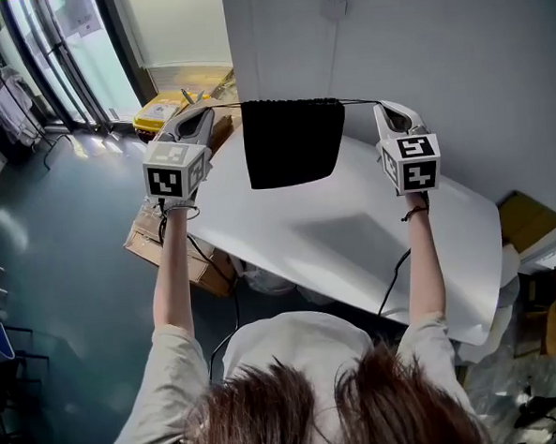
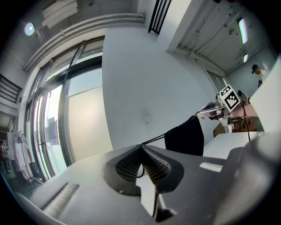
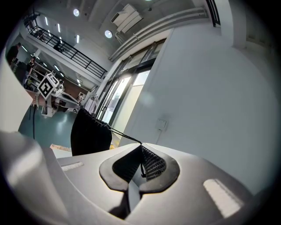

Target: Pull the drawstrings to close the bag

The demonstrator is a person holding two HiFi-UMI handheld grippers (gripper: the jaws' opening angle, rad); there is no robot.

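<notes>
With the left hand-held gripper (image 1: 209, 110) and right hand-held gripper (image 1: 382, 108) each clamped on a drawstring (image 3: 125, 135), we pull level and straight apart so the black bag (image 1: 292, 145) cinches evenly.

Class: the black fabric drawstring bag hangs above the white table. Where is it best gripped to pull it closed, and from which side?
Grip the thin black cords, not the cloth of the black fabric drawstring bag. They leave its gathered top hem level, one towards each side, so come from the outer ends, where the left gripper and right gripper are shut on them.
</notes>
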